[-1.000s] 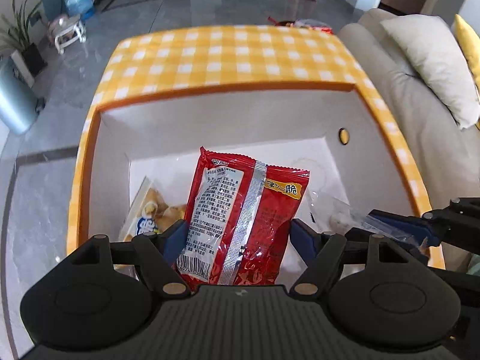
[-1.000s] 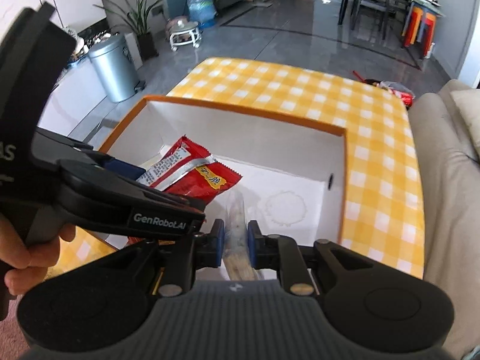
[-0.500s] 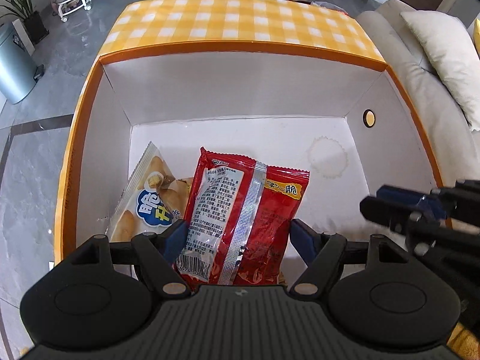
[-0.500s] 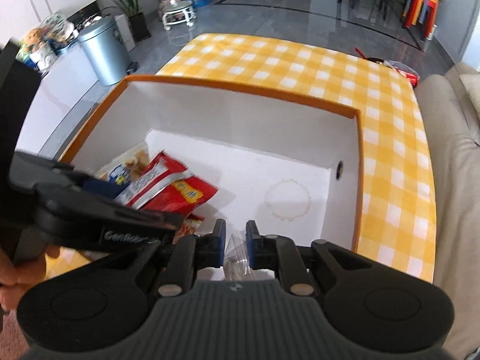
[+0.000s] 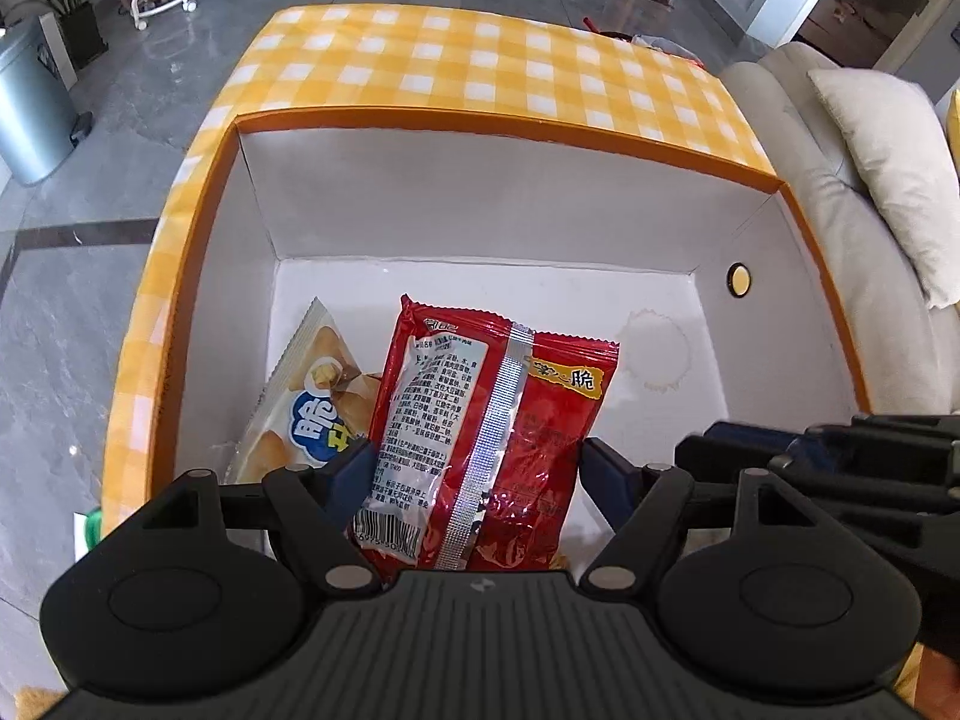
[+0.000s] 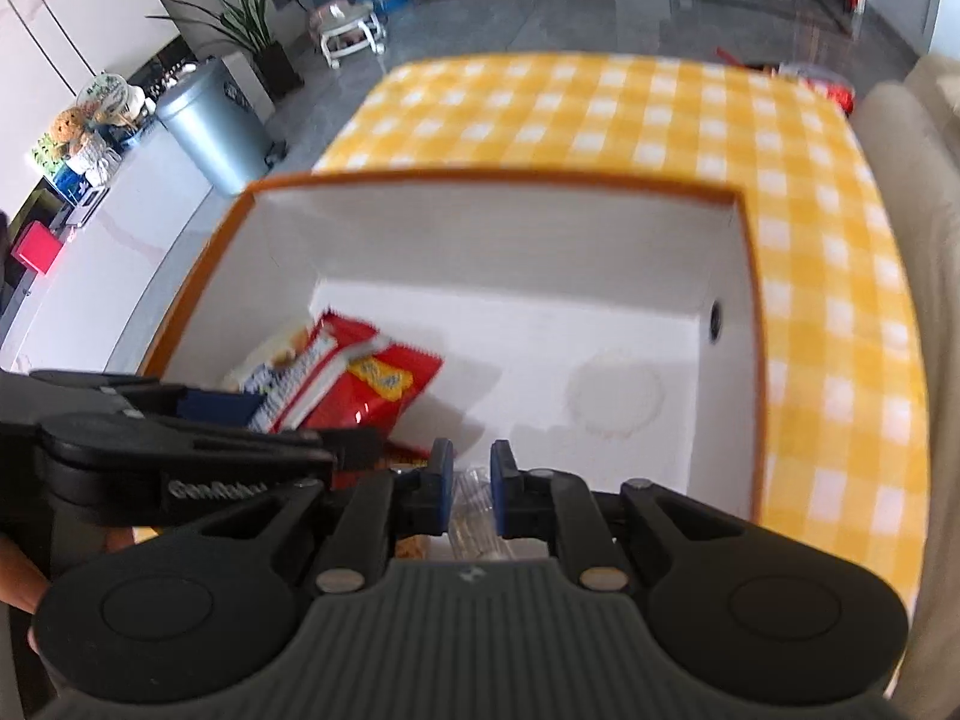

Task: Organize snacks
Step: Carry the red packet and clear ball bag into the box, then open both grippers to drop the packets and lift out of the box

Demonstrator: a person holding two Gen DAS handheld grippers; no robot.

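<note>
Crinkly red packet (light, slippery) sits pinched edgewise between left gripper jaws; right gripper jaws pinch clear wrapper at six o'clock in box.

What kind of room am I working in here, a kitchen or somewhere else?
Most likely a home living area, not a kitchen worktop: a cream sofa with a cushion beside the checked table, a potted plant and a metal bin on the tiled floor.
</note>
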